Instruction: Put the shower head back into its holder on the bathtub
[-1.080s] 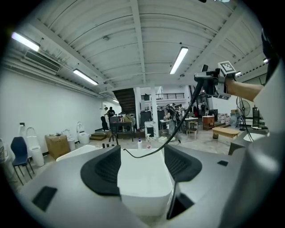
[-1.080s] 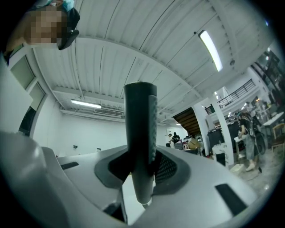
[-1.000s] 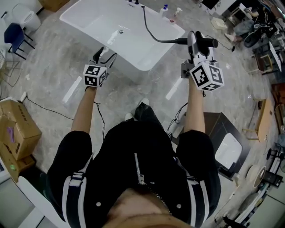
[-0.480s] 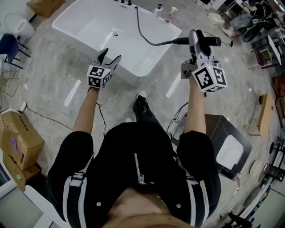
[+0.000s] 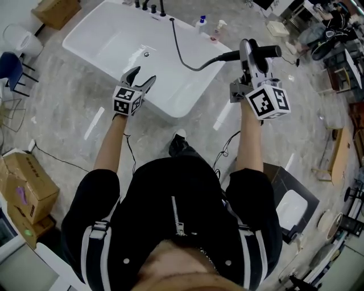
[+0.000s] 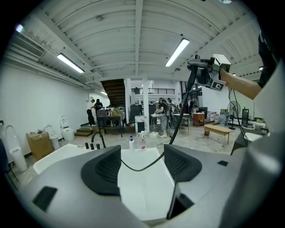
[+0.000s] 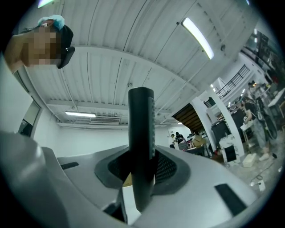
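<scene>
A white bathtub lies ahead, with dark taps at its far end. The black shower head sits crosswise in my right gripper, which is shut on it and held high to the right of the tub. In the right gripper view the black handle stands between the pads. Its black hose sags from the head back to the tub's far rim. My left gripper is open and empty over the tub's near rim. The left gripper view shows the tub and hose beyond its pads.
Two bottles stand on the tub's far right corner. Cardboard boxes sit at the left on the marble floor. A dark stand with a white basin is at my right. Workshop clutter lines the far right, and people stand in the background.
Both grippers have moved forward toward the tub with me. The left one is now over the near rim. The right keeps hold of the shower head.
</scene>
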`<state>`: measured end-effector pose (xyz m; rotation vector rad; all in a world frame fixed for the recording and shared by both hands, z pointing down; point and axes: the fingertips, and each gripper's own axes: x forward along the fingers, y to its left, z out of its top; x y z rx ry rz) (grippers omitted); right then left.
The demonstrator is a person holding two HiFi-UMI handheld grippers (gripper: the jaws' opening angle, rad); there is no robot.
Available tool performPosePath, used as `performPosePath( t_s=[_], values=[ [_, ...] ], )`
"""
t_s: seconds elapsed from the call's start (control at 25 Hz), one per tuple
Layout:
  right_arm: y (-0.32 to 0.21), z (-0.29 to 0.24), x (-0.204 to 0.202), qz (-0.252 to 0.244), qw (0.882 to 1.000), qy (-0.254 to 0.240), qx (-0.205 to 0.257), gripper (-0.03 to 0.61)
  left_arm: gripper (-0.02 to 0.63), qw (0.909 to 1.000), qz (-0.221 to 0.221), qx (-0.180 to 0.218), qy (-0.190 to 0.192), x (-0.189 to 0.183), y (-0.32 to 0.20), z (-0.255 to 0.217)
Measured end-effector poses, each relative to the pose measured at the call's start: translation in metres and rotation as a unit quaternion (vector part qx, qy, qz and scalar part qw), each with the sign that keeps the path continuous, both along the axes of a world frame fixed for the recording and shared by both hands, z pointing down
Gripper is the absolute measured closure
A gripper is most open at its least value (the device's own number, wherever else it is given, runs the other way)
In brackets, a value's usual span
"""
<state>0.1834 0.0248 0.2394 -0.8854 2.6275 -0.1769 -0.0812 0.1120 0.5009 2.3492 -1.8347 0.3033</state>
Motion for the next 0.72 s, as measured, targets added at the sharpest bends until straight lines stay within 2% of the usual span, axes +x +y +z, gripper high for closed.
performPosePath(
  t_s=[0.36,0.72],
  values=[
    [-0.088,-0.004,-0.013,-0.033,0.999,-0.016,-0.016,0.460,0.307,0.9988,0.015,-0.047,0.004,0.011,-0.087,0.036],
    [-0.133,0.005,-0.018,-0.036,0.999,-0.012,-0.030,0.460,0.307,0.9956,0.047,-0.081,-0.001,0.028,-0.135,0.066]
  ],
)
